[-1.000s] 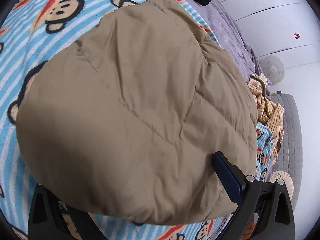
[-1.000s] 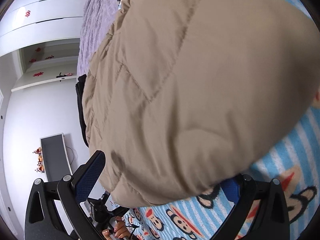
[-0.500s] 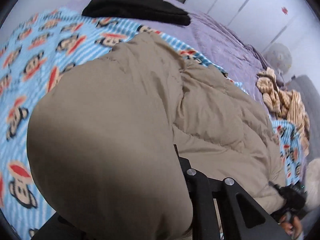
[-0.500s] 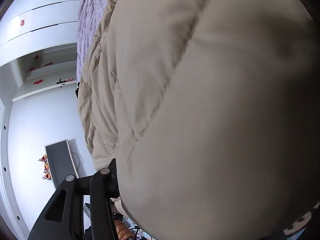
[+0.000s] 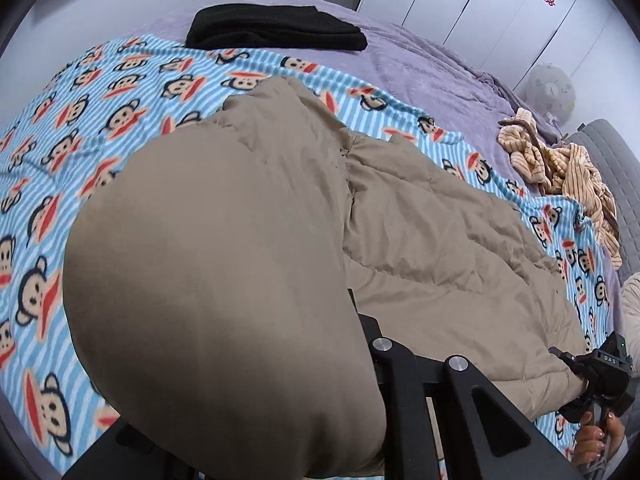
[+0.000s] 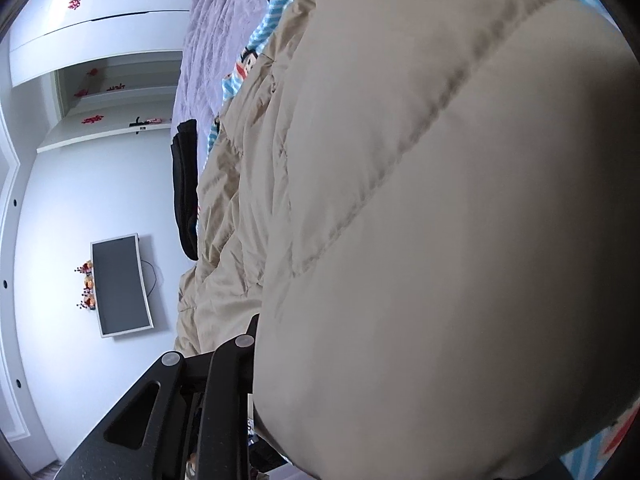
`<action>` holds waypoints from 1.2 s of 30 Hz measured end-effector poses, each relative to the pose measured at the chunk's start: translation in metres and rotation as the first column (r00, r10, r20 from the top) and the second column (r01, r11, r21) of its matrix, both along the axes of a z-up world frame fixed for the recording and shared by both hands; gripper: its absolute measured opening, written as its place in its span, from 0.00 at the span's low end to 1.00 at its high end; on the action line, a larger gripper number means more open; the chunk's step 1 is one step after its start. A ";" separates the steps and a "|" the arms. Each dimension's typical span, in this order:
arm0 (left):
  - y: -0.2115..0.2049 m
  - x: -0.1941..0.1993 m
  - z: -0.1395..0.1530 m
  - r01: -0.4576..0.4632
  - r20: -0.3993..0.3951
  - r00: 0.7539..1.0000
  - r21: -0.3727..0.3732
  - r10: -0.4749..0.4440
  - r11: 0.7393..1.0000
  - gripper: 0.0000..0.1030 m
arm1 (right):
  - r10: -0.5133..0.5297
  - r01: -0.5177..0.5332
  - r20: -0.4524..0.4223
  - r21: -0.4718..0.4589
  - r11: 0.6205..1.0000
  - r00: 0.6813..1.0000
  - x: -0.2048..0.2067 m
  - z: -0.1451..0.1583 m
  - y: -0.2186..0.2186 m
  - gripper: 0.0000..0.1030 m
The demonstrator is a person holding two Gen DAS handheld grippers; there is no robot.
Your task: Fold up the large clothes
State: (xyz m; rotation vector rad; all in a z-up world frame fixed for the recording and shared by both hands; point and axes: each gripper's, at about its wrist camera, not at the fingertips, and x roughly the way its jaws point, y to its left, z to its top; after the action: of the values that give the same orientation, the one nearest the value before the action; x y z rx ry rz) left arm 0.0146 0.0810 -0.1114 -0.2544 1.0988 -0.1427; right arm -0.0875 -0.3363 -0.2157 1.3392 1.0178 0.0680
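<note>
While a tan padded coat sprawls across the monkey-print blanket from six toward two o'clock, the left gripper is clenched on a raised handful of its hem. At four o'clock the right gripper is closing with the coat's other corner between its jaws. Done well, both corners would likely rise together and level toward the black garment at twelve.

Tan coat: matt quilted cloth. Monkey-print blanket: soft fleece. Purple bedspread: plush. Gripper arms: matt black plastic, metal screws.
</note>
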 end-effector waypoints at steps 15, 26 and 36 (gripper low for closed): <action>0.070 -0.068 -0.036 0.037 -0.208 0.977 -0.048 -0.046 0.998 0.43 | -0.055 0.056 -0.086 0.008 0.998 0.995 -0.076 -0.027 0.025 0.27; 0.110 -0.084 0.019 -0.020 -0.121 0.992 0.161 0.040 0.987 0.43 | 0.063 -0.121 -0.233 -0.246 0.962 0.970 -0.090 0.026 0.037 0.51; 0.083 -0.068 -0.061 0.081 -0.264 0.964 0.253 -0.011 0.964 0.43 | 0.186 -0.261 -0.214 -0.411 0.874 0.959 -0.127 0.072 0.056 0.25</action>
State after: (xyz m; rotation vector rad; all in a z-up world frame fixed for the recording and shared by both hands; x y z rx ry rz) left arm -0.0530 0.1639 -0.1724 -0.0079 1.3722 -0.0033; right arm -0.2142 -0.2805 -0.1436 0.8217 1.2452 -0.0972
